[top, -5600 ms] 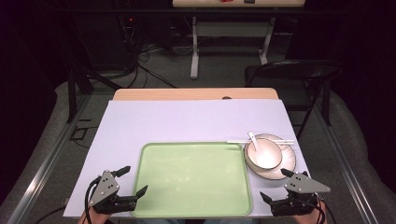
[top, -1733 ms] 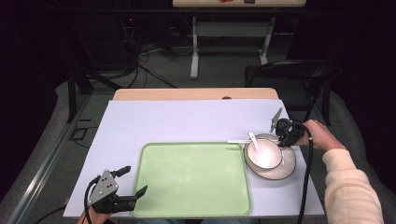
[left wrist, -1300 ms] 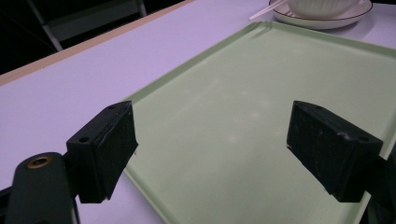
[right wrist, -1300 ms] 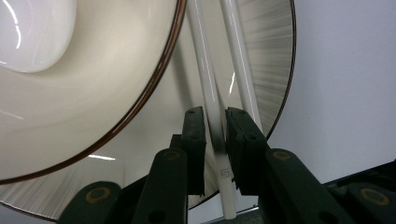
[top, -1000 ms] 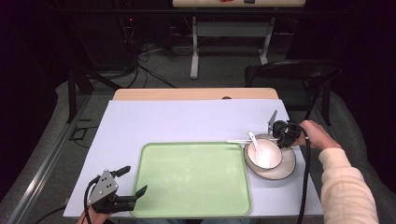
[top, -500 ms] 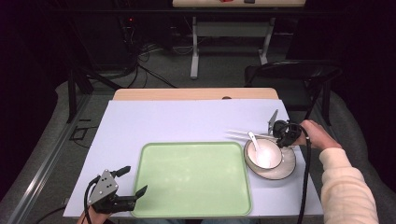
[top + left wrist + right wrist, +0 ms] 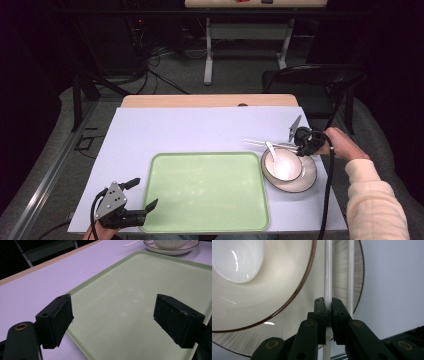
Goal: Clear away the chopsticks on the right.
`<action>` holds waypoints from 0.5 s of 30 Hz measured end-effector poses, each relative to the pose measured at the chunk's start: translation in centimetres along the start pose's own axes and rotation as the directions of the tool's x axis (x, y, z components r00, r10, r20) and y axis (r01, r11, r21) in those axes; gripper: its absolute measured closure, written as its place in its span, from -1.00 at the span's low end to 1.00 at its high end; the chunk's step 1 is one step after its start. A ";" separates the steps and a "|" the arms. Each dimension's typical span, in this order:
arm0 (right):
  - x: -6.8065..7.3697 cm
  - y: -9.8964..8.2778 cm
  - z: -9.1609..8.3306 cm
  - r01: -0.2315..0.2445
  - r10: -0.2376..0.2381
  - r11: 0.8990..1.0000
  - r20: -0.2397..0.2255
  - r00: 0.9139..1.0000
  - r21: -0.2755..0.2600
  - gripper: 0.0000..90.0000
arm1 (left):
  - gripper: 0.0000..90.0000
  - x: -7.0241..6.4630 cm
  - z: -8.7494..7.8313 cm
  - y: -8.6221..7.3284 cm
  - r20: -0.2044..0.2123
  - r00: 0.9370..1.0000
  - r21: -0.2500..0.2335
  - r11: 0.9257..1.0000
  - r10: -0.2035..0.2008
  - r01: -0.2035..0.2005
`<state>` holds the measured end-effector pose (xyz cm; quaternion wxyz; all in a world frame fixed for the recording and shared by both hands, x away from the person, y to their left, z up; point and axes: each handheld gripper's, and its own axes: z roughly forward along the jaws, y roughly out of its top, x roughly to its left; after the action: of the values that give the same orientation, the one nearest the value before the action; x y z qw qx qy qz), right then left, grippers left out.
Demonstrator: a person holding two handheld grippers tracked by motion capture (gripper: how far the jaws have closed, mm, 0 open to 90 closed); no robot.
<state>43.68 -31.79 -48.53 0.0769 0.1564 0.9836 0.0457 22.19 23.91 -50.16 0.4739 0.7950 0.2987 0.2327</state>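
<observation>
The green tray (image 7: 207,192) lies on the pale sheet (image 7: 200,127) covering the table, and everything else can be placed from it. Just off the tray's right edge sits a plate (image 7: 305,179) with a dark rim line, and a white bowl (image 7: 283,165) stands on that plate with a white spoon (image 7: 272,150) leaning in it, its handle pointing up and away toward the far side of the tray. Two thin white chopsticks (image 7: 260,144) lie side by side just beyond the tray's far right corner, crossing the far rim of the plate. The right gripper (image 7: 301,145) has come in over the plate's far edge from the side away from the tray, with the person's hand (image 7: 342,145) and cream sleeve (image 7: 375,200) behind it. In the right gripper view its jaws are pinched tight on one chopstick (image 7: 327,272), which runs straight up between the pads over the plate (image 7: 342,272), while the second chopstick (image 7: 351,275) lies free just beside it; the bowl (image 7: 262,282) shows to the left. The left gripper (image 7: 140,200) hovers at the tray's near left corner, holding nothing. In the left gripper view its jaws stand wide apart above the tray (image 7: 130,302), with only bare green surface between them.
</observation>
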 end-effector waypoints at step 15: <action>0.8 1.0 -4.7 -0.083 0.095 0.987 0.087 0.992 -0.134 0.86 | -0.65 0.0 0.0 0.0 0.004 1.000 0.007 1.000 0.008 -0.008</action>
<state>42.44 -30.91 -43.87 0.1308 0.1969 0.9659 0.1058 22.17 23.90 -50.14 0.4709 0.7983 0.2951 0.2320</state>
